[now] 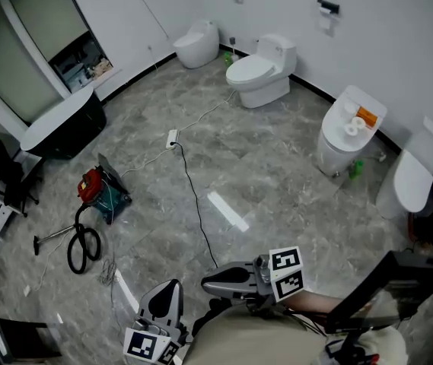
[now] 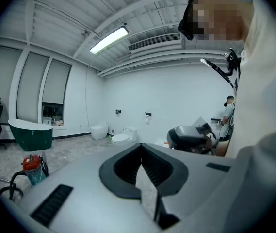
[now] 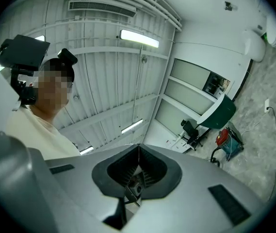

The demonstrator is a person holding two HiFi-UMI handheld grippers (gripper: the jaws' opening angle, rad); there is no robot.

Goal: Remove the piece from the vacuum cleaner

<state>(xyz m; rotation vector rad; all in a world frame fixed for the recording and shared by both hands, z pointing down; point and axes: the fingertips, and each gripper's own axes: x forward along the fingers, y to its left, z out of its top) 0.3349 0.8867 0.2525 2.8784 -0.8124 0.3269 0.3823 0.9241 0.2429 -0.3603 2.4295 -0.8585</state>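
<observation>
The left gripper (image 1: 167,286) and right gripper (image 1: 207,282) hung close to the person's body, jaws clenched and empty, well apart from the red vacuum cleaner (image 1: 90,185) on the grey floor (image 1: 277,158).

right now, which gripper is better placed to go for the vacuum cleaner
Left gripper: the vacuum cleaner sits on the floor at that side, in its view; the right gripper points toward the ceiling.
</observation>
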